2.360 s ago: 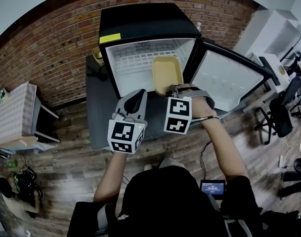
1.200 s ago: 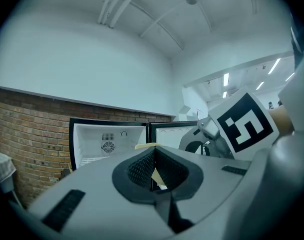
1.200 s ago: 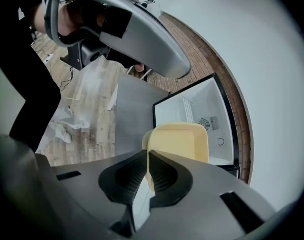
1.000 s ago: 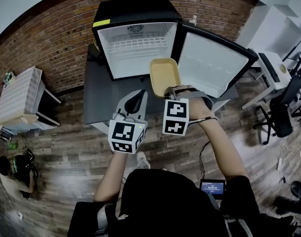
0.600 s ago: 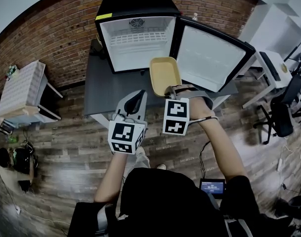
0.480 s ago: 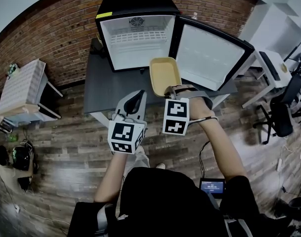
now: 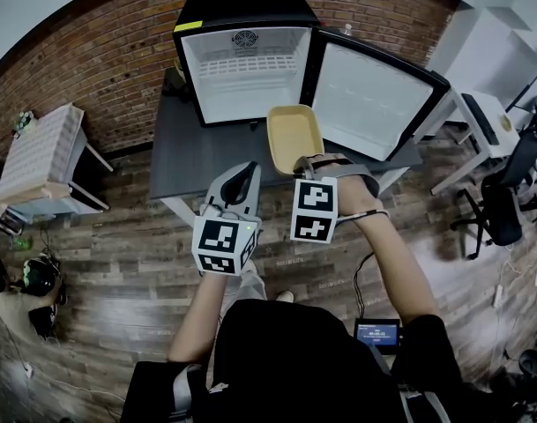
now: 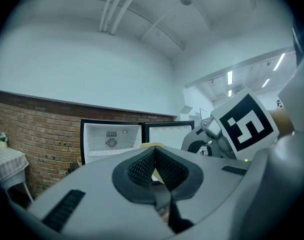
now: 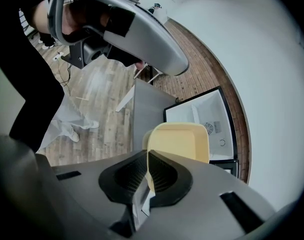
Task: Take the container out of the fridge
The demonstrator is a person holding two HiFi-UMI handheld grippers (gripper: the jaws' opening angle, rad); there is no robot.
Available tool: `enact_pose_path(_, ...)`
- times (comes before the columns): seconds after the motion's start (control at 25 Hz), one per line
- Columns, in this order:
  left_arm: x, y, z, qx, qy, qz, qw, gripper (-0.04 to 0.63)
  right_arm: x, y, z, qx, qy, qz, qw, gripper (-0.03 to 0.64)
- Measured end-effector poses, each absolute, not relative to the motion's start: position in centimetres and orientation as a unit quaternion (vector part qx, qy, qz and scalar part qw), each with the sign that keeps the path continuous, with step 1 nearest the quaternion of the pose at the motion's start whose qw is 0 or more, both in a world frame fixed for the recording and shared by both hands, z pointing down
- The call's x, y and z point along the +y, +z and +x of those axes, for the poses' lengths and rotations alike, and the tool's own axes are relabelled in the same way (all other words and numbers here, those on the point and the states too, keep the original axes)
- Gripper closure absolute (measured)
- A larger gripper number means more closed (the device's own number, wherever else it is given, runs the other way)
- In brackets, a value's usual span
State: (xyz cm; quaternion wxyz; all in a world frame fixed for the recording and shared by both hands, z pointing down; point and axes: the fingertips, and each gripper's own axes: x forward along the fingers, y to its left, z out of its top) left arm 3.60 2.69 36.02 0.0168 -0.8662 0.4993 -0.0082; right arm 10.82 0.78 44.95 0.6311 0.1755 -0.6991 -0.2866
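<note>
A shallow pale-yellow container (image 7: 294,137) hangs in the air in front of the open black mini fridge (image 7: 242,69), over the dark table (image 7: 193,157). My right gripper (image 7: 301,160) is shut on its near rim. In the right gripper view the container (image 9: 179,141) stands on edge between the closed pads, with the gripper (image 9: 148,168) pinching its edge. My left gripper (image 7: 243,173) hovers just left of it, shut with nothing in it. The left gripper view shows its gripper (image 8: 152,153) closed, the fridge (image 8: 112,139) beyond.
The fridge door (image 7: 371,102) stands swung open to the right. A small white side table (image 7: 37,161) stands at the left by the brick wall. An office chair (image 7: 504,208) and a white desk (image 7: 491,115) are at the right. Wooden floor lies below.
The fridge has drawn farther away and its inside now shows bare; the container stays in the right gripper's grip, well clear of the fridge. Both grippers keep their places in the view.
</note>
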Motion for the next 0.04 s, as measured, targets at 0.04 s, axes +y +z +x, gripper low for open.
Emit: enact_pose_path(0.04, 2.79, 35.97, 3.65, 0.499, -0.008, -0.866, 0.016, 0.581, 0.88, 44.87, 10.92, -0.699, -0.287, 0.176, 0.631, 0.569)
